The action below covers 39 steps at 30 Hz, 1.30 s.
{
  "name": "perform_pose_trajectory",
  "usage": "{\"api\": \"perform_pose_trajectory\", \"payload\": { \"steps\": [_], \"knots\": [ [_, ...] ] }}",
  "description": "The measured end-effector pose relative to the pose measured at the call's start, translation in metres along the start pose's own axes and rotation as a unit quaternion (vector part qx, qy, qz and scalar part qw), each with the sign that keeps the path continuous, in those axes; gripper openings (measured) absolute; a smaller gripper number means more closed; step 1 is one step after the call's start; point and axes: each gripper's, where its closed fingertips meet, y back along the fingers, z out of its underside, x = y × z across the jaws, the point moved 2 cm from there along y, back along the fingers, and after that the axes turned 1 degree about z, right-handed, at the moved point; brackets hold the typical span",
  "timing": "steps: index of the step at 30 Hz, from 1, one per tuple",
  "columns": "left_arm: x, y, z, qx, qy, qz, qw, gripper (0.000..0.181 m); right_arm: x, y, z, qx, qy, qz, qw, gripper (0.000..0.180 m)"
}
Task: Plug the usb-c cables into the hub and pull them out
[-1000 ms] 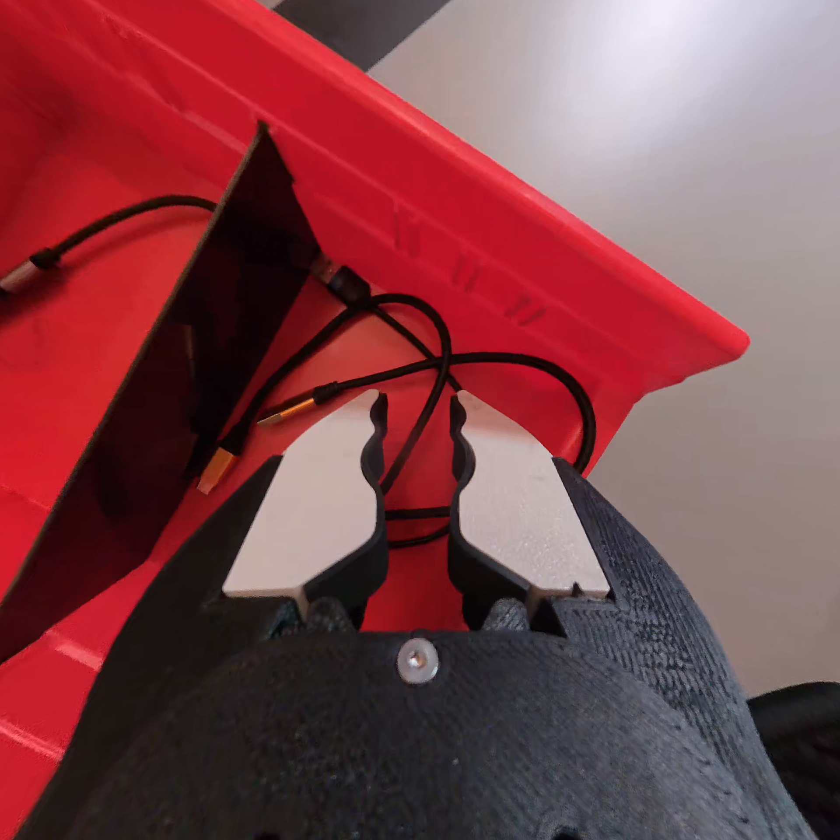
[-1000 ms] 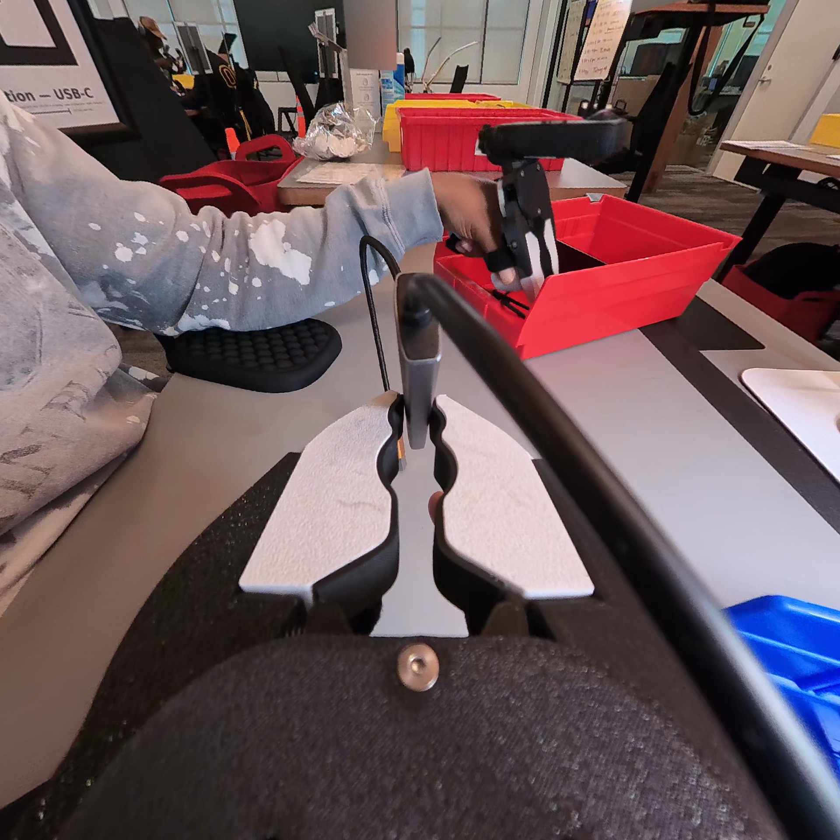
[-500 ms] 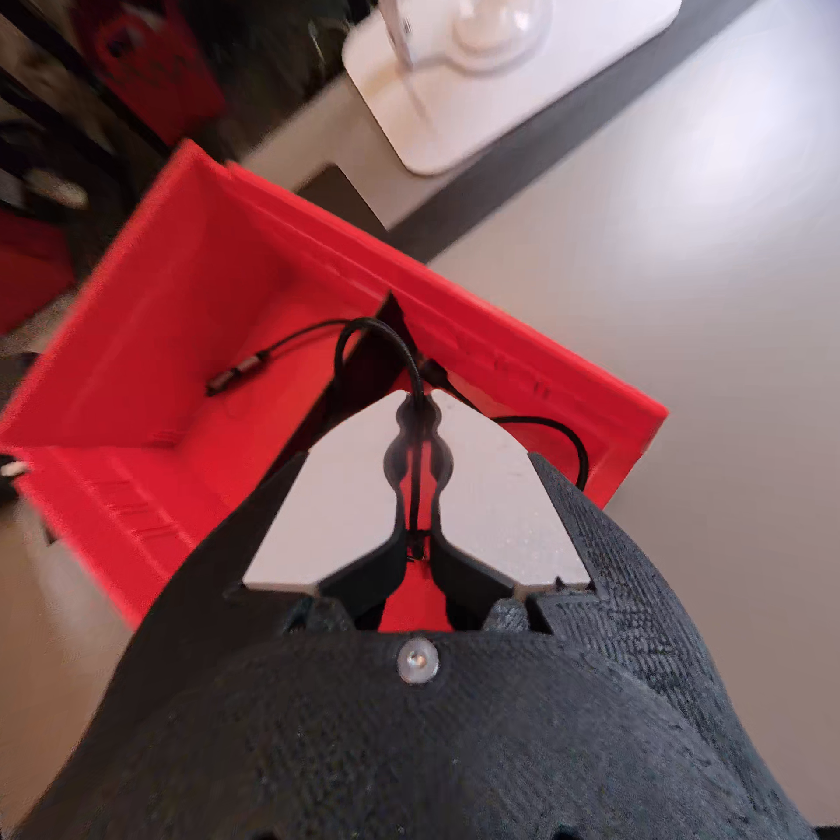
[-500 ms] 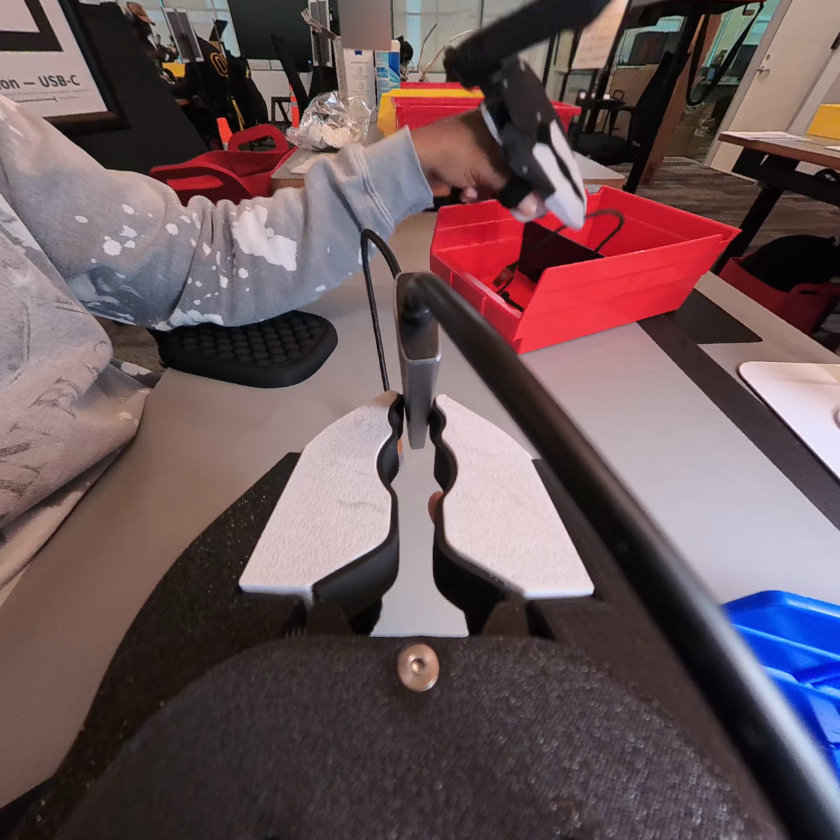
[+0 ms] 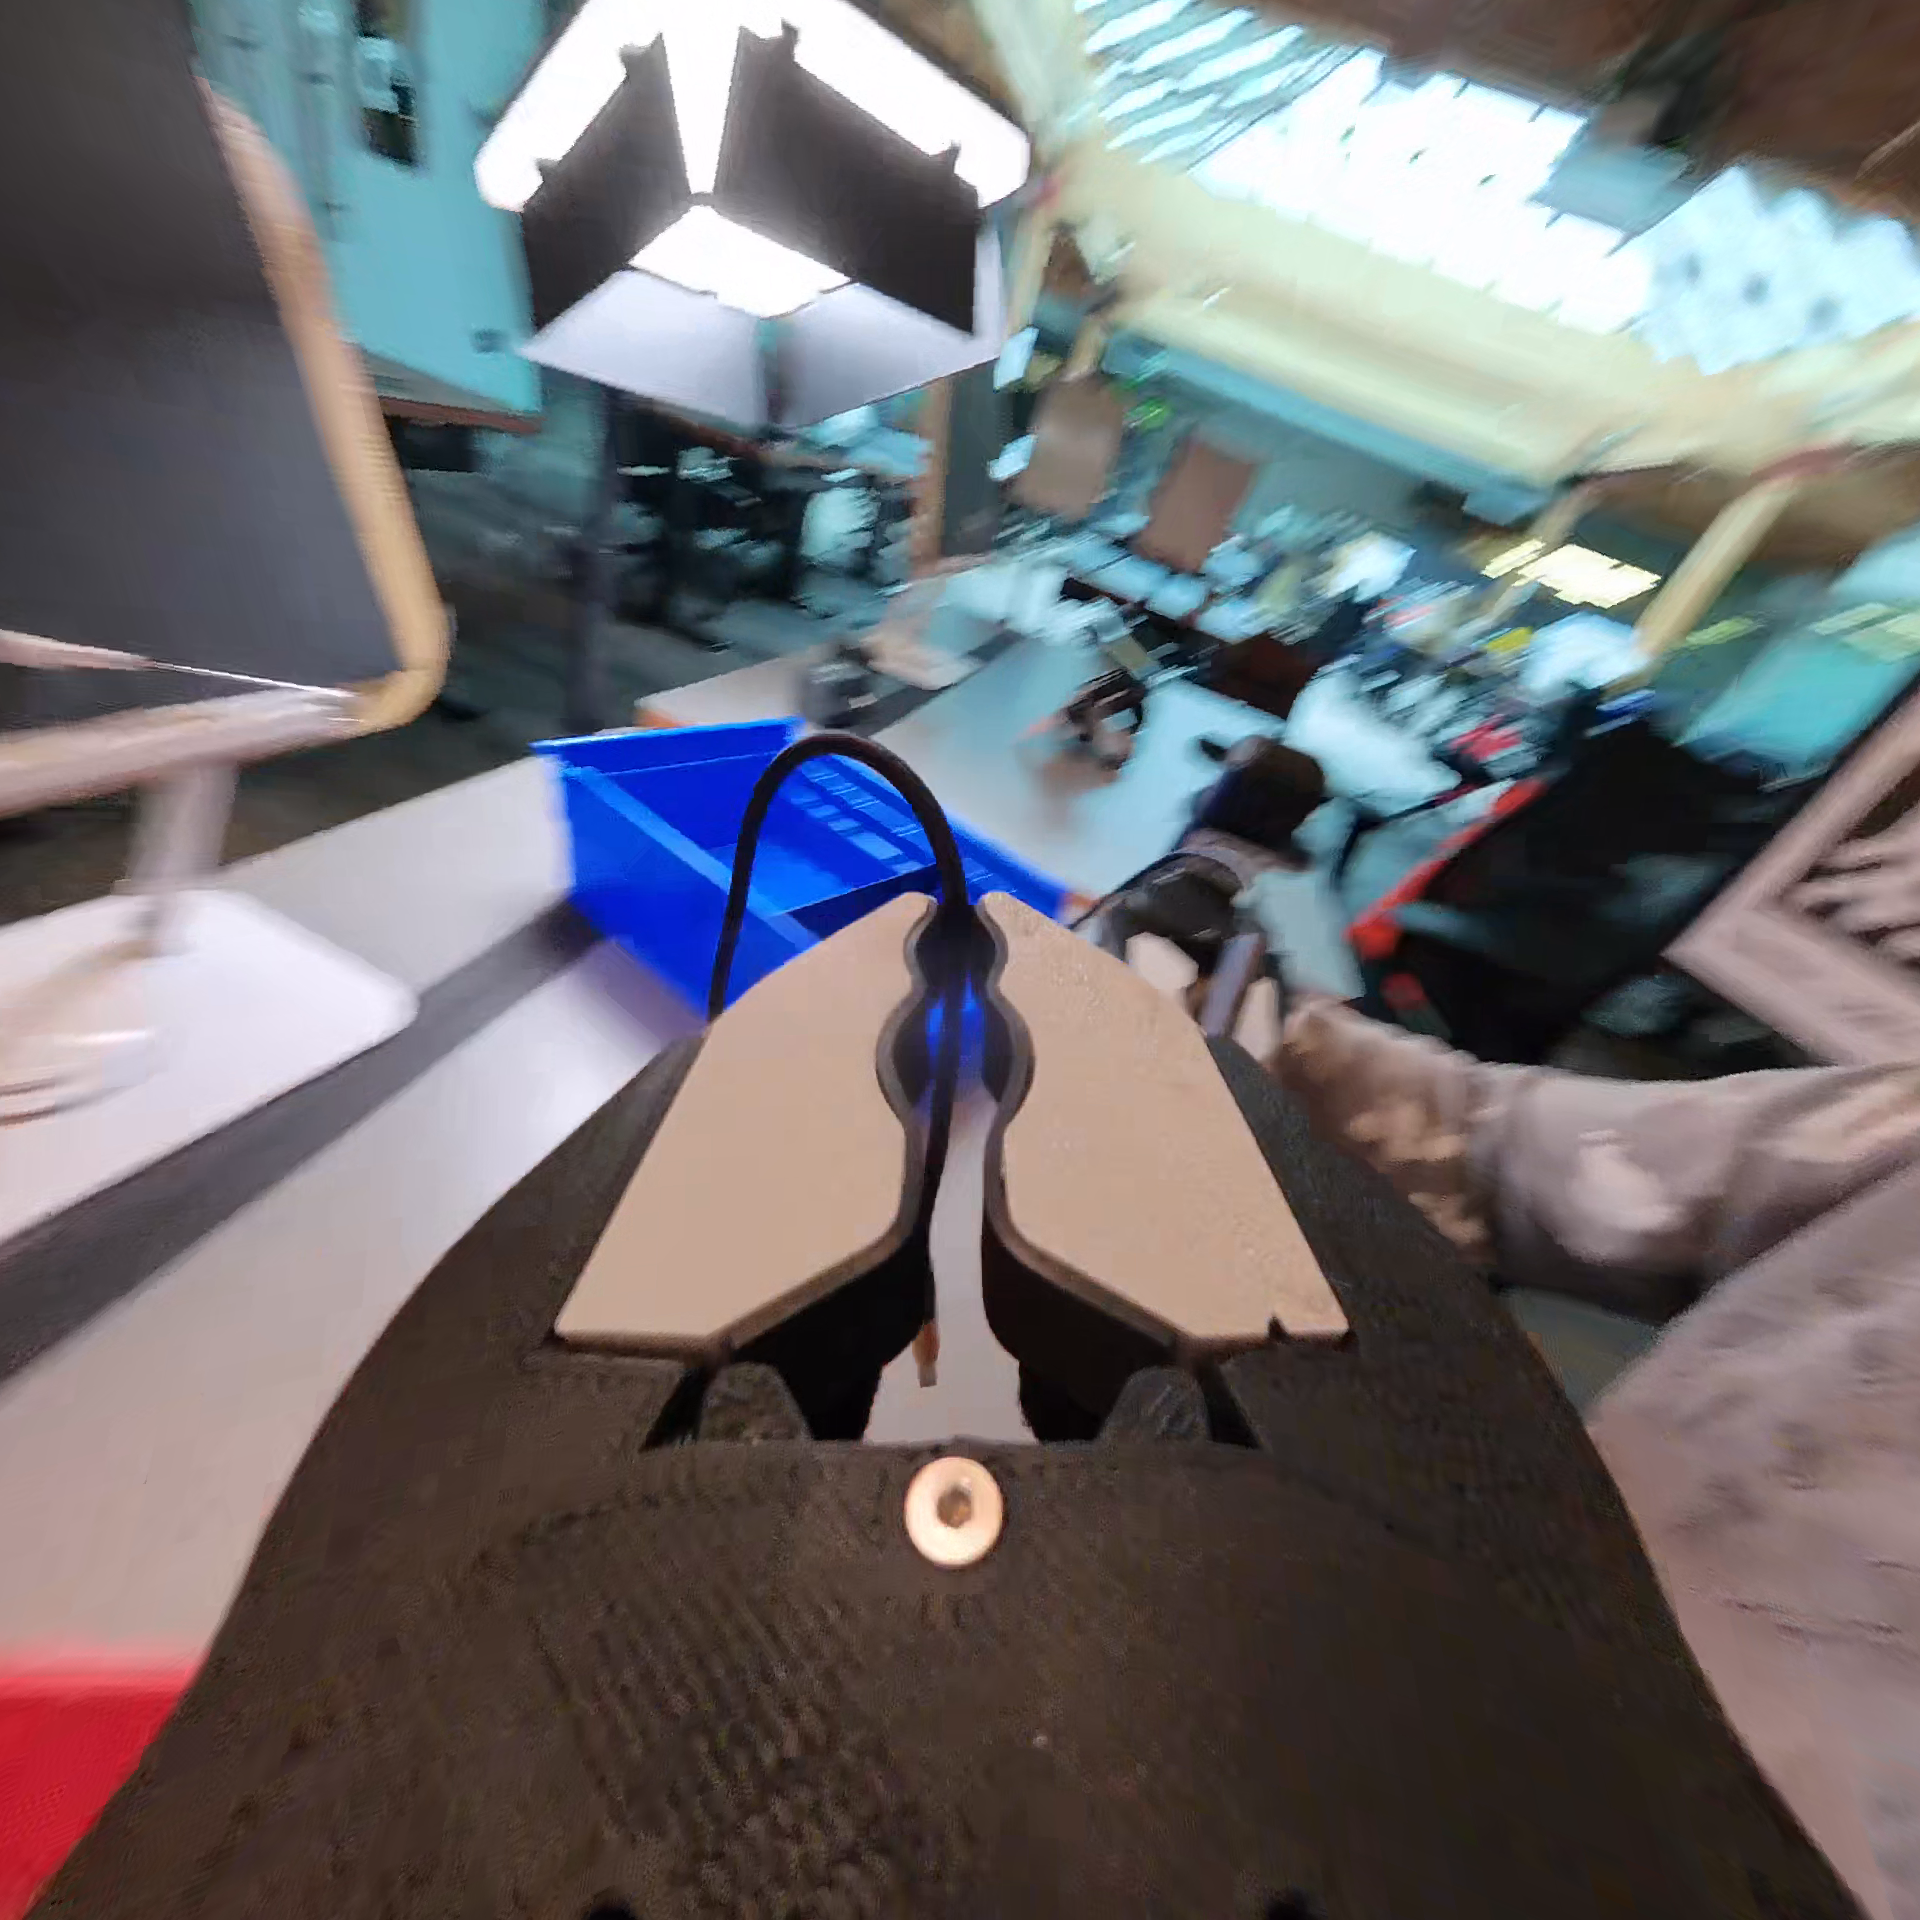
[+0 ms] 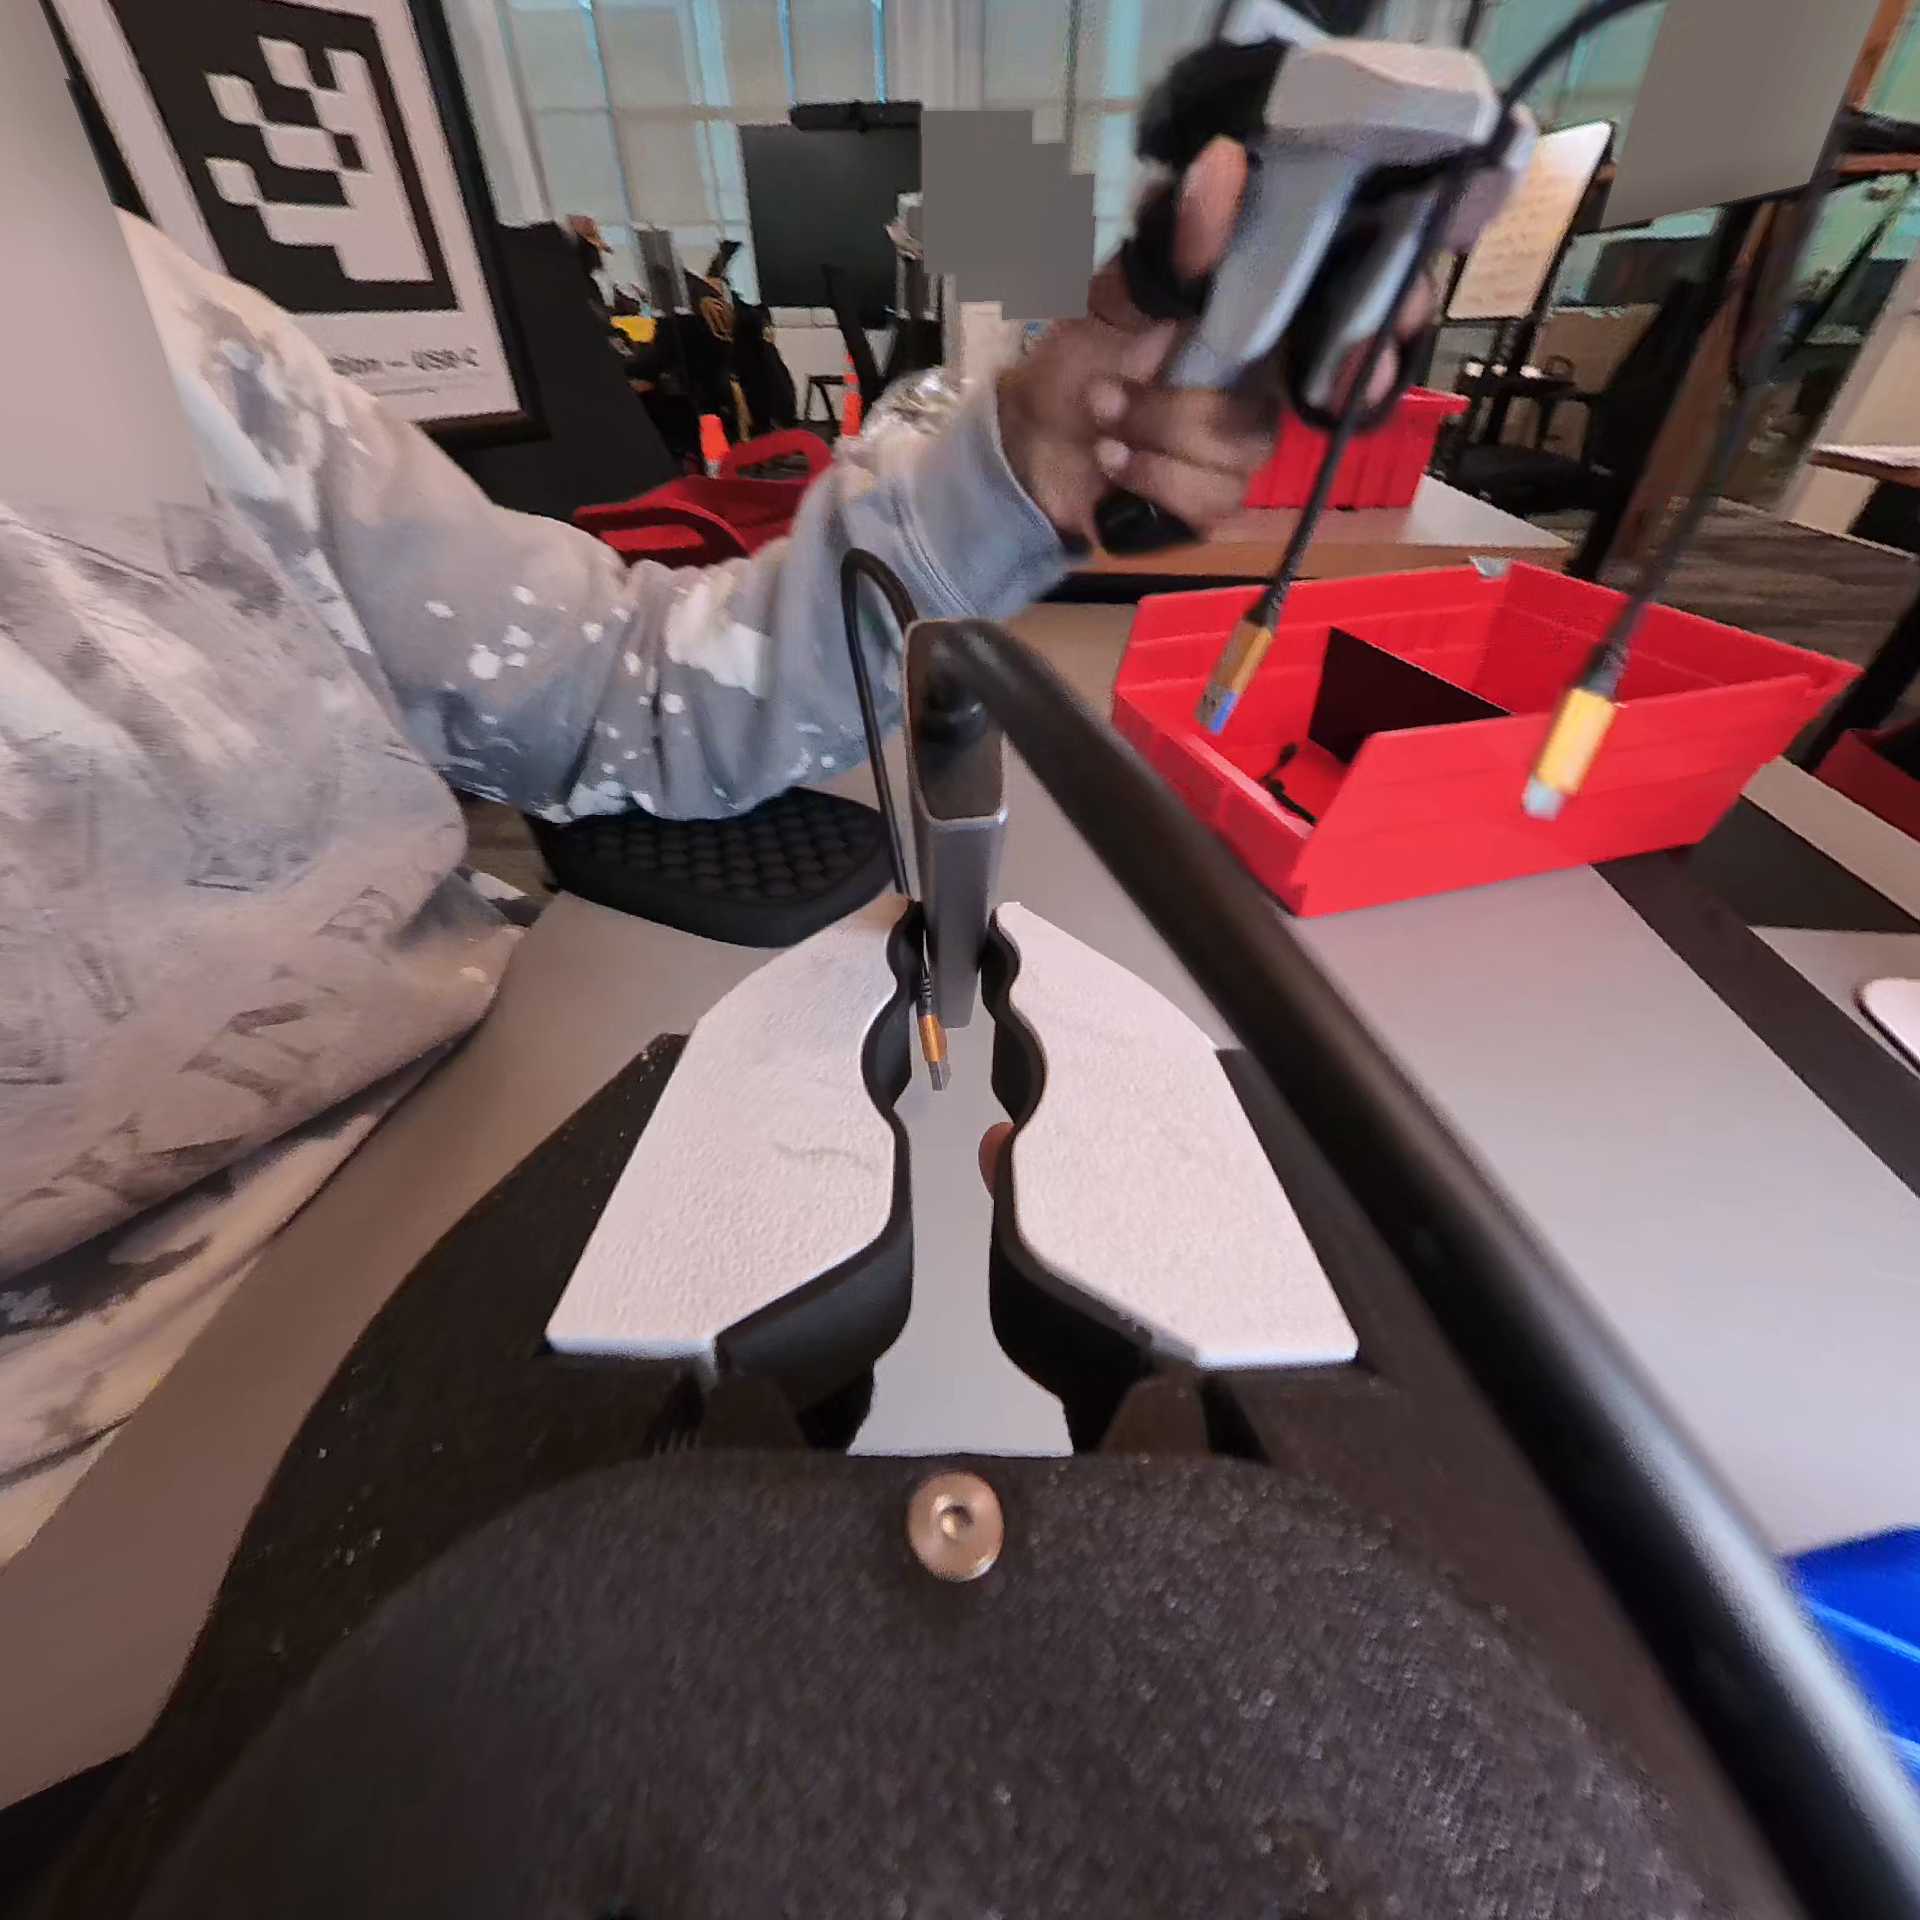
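Cable [image 5: 940, 1049] pinched mid-length in left hand-held gripper [image 5: 954, 925], raised above red bin [image 6: 1455, 821], both plugs dangling downward. Hub [image 6: 961, 894] clamped upright in right hand-held gripper [image 6: 951, 925] over surface [image 6: 1507, 1091], long axis vertical, another plug beside it. Nothing visibly plugged in; insertion and pull-out likely remain.
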Motion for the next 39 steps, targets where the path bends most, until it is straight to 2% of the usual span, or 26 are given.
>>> {"api": "perform_pose_trajectory", "payload": {
  "steps": [2,5,10,13,19,23,26,28,30,32,35,37,39],
  "knots": [
    [0.0,-0.02,0.01,0.038,0.085,0.061,0.994,0.004,-0.008,0.002,-0.003,0.004,0.002,-0.025,1.0,0.01],
    [-0.015,-0.047,0.039,0.08,0.202,0.077,0.973,0.004,-0.016,0.005,-0.003,-0.002,0.002,-0.046,0.999,0.01],
    [-0.036,-0.053,0.12,0.113,0.345,0.024,0.932,0.004,-0.018,0.013,0.0,-0.011,-0.001,-0.051,0.999,0.01],
    [-0.039,-0.039,0.152,0.098,0.366,-0.03,0.925,0.004,-0.015,0.015,0.002,-0.012,-0.007,-0.046,0.999,0.01],
    [-0.04,-0.006,0.192,-0.076,0.217,-0.19,0.954,0.006,-0.011,0.018,0.004,-0.017,-0.008,-0.035,0.999,0.01],
    [-0.042,0.019,0.206,-0.176,0.064,-0.279,0.942,0.017,-0.011,0.02,0.003,-0.018,-0.008,-0.036,0.999,0.01],
    [-0.044,0.028,0.191,-0.206,-0.082,-0.32,0.921,0.025,-0.015,0.021,0.002,-0.02,-0.006,-0.048,0.999,0.01],
    [-0.043,0.02,0.188,-0.271,-0.169,-0.301,0.899,0.03,-0.017,0.021,0.002,-0.022,-0.006,-0.054,0.998,0.01],
    [-0.041,0.004,0.196,-0.346,-0.217,-0.25,0.878,0.03,-0.018,0.021,0.002,-0.024,-0.004,-0.055,0.998,0.01],
    [-0.045,-0.018,0.203,-0.384,-0.253,-0.204,0.864,0.029,-0.019,0.02,0.003,-0.027,-0.005,-0.057,0.998,0.01],
    [-0.05,-0.049,0.225,-0.448,-0.273,-0.112,0.844,0.032,-0.019,0.02,0.005,-0.033,-0.004,-0.056,0.998,0.01],
    [-0.057,-0.061,0.236,-0.483,-0.287,-0.077,0.824,0.033,-0.018,0.02,0.006,-0.034,-0.005,-0.054,0.998,0.01],
    [-0.06,-0.07,0.243,-0.502,-0.276,-0.046,0.818,0.034,-0.016,0.022,0.007,-0.031,-0.008,-0.053,0.998,0.01]
  ]
}}
